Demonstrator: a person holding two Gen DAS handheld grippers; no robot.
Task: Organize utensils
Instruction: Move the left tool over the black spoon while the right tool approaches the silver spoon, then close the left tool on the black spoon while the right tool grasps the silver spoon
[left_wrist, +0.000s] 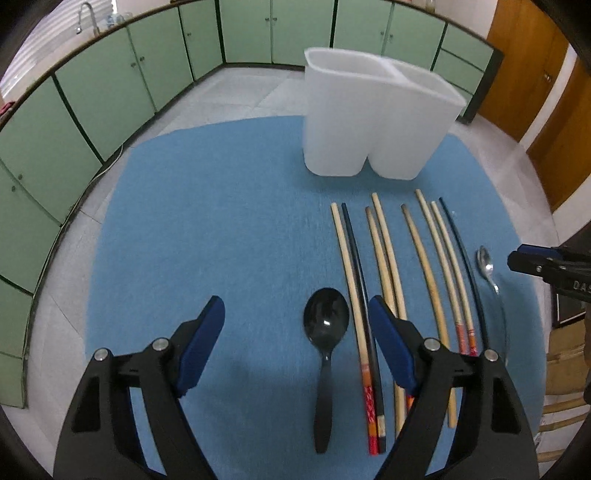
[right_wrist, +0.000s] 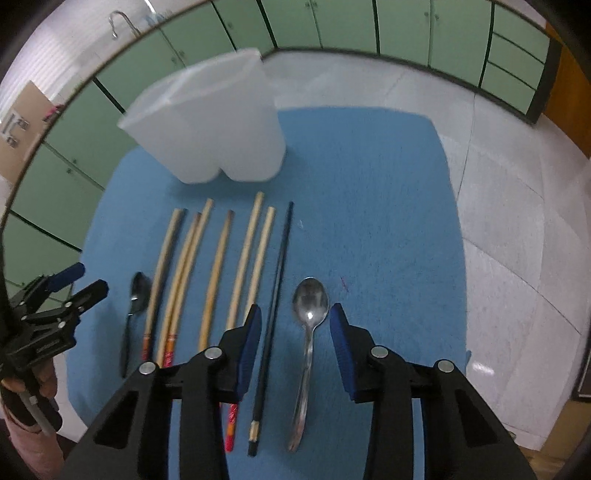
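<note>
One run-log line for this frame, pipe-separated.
left gripper: open over black spoon | right gripper: open over metal spoon | chopsticks: on mat | holder: upright

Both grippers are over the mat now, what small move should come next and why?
Probably lower the right gripper and close on the metal spoon: its jaws are open astride the handle, not touching. The white holder is empty.

This is a kitchen. Beyond the fingers, a long run of green cabinet doors lines the walls, a curved metal tap stands above it to the far left, and a wooden door shows to the far right.
</note>
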